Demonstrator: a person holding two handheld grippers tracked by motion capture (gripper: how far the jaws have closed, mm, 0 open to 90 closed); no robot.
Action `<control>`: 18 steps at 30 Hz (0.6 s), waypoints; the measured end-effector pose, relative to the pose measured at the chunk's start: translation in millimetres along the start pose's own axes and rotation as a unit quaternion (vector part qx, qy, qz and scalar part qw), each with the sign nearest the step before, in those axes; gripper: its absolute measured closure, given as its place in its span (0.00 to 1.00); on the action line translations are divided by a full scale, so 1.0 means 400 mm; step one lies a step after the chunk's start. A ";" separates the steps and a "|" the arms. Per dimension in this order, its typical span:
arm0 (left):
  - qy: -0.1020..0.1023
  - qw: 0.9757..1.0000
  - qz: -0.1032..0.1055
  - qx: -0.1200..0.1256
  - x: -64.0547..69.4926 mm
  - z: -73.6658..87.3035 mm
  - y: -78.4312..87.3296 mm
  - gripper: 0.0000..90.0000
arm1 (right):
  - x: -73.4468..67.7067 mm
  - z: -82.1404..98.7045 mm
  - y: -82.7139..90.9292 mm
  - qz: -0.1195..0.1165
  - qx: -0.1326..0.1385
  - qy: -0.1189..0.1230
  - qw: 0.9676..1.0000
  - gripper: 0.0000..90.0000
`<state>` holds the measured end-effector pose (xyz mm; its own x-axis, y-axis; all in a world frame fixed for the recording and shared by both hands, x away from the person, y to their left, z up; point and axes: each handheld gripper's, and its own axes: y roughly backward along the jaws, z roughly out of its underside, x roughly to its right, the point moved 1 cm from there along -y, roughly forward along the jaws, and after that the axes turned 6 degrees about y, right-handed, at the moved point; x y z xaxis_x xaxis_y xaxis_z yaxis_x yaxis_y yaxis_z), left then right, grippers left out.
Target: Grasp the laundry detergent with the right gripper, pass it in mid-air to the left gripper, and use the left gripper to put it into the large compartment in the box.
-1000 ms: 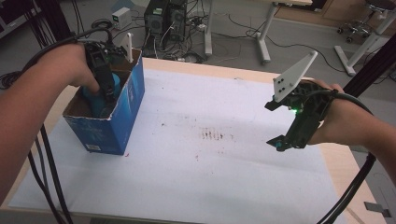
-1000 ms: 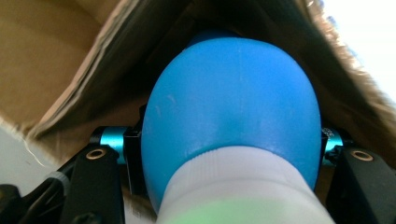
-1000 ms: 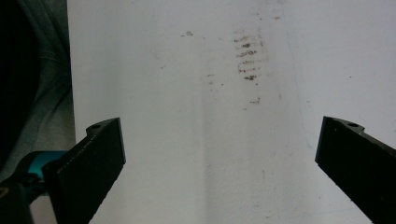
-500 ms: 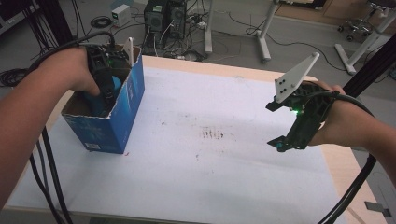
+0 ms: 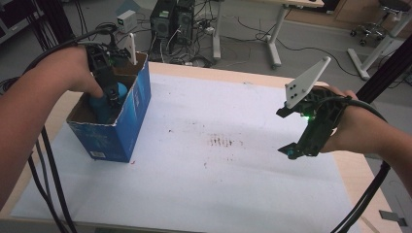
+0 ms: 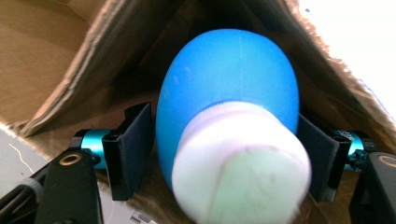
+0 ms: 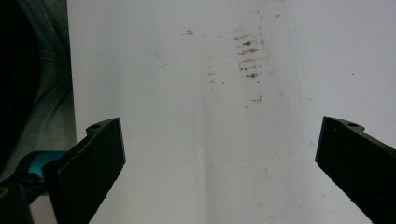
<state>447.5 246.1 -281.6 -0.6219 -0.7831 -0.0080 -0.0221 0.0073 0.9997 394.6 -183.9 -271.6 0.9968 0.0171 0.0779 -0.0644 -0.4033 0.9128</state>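
Left gripper view looks straight down the length of a blue bottle (image 6: 229, 98) whose white cap (image 6: 243, 163) points back toward the camera, so its long axis runs along the gripper's own line of reach, into the brown cardboard interior of the box (image 6: 56, 56). The two black pads (image 6: 133, 149) sit against the bottle's flanks just behind the cap, one on each side, pinching it. From the high view, the left gripper (image 5: 109, 90) reaches down into the open top of the blue box (image 5: 114, 133) at the table's left edge, and the bottle's blue body (image 5: 104, 104) is visible inside it, beside the near wall. A pull back along that same axis, upward and out of the opening, looks like what the coming move depends on. The right gripper (image 5: 303, 133) hangs well apart over the white table cover (image 5: 218, 170), its jaws spread wide and holding nothing, so the left hand is plainly the nearer one.
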 end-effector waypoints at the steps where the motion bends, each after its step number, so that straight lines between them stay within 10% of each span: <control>1: 0.000 1.000 -0.004 0.003 0.004 0.000 0.020 0.31 | -0.001 0.003 0.006 0.002 0.004 0.001 1.000 0.01; 11: 0.000 0.999 -0.028 0.022 0.028 -0.007 0.130 0.23 | -0.006 0.014 0.026 0.009 0.012 -0.002 1.000 0.01; 18: -0.041 0.998 -0.030 0.042 0.084 -0.036 0.206 0.19 | -0.002 0.016 0.044 0.013 0.016 -0.003 1.000 0.01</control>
<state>436.1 211.6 -199.3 -0.6799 -0.7296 -0.0738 -0.1247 0.0159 0.9921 393.0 -196.9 -258.0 0.9951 -0.0003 0.0994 -0.0897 -0.4332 0.8968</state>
